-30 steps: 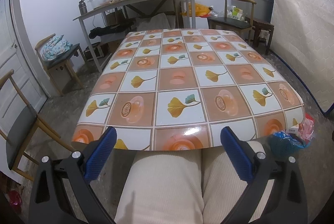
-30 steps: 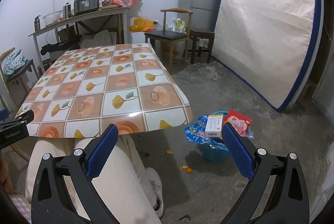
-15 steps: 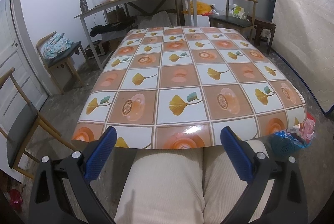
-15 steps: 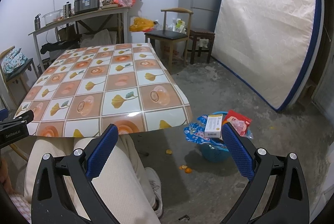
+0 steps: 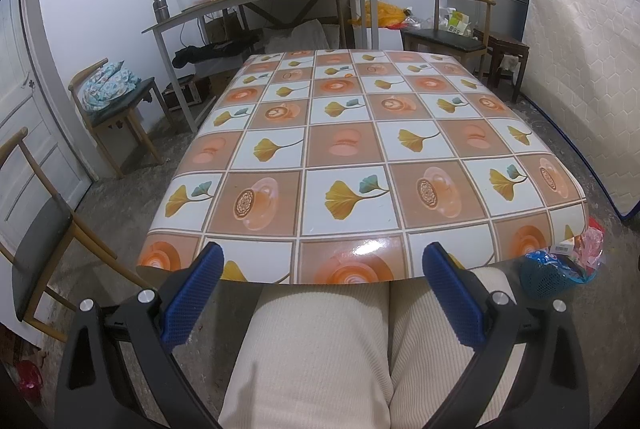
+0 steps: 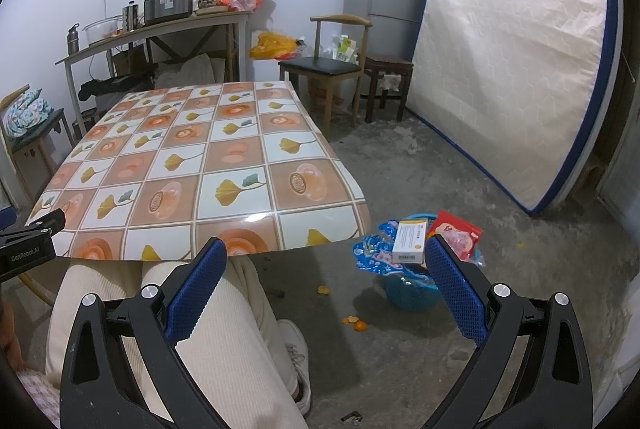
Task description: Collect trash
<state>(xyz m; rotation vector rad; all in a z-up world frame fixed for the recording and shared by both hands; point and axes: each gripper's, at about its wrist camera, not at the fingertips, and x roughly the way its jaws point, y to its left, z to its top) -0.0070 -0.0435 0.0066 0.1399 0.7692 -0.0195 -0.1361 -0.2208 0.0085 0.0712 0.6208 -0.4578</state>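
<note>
Trash point(image 6: 408, 242) atop basket point(image 6: 410, 295), beside empty, spread right claw point(image 6: 325, 269).

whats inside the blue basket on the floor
The blue basket is heaped full: a white and orange box lies on top, with a red packet and a blue patterned wrapper beside it. Anything beneath that pile is covered.

Worktop point(image 5: 360, 149) cover: glossy check of brown and white squares, with orange cups and yellow ginkgo leaves, some tipped teal. Gripper pads point(image 6: 196, 285): blue, ridged, on black arms. Trousers point(image 5: 320, 349): cream, ribbed. Basket point(image 6: 408, 293): blue mesh. Box point(image 6: 410, 242) on it: white with orange edge. Packet point(image 6: 456, 235): red. Mattress point(image 6: 508, 49): cream, hexagon-quilted, blue-edged. Floor point(image 6: 400, 157): mottled grey.
</note>
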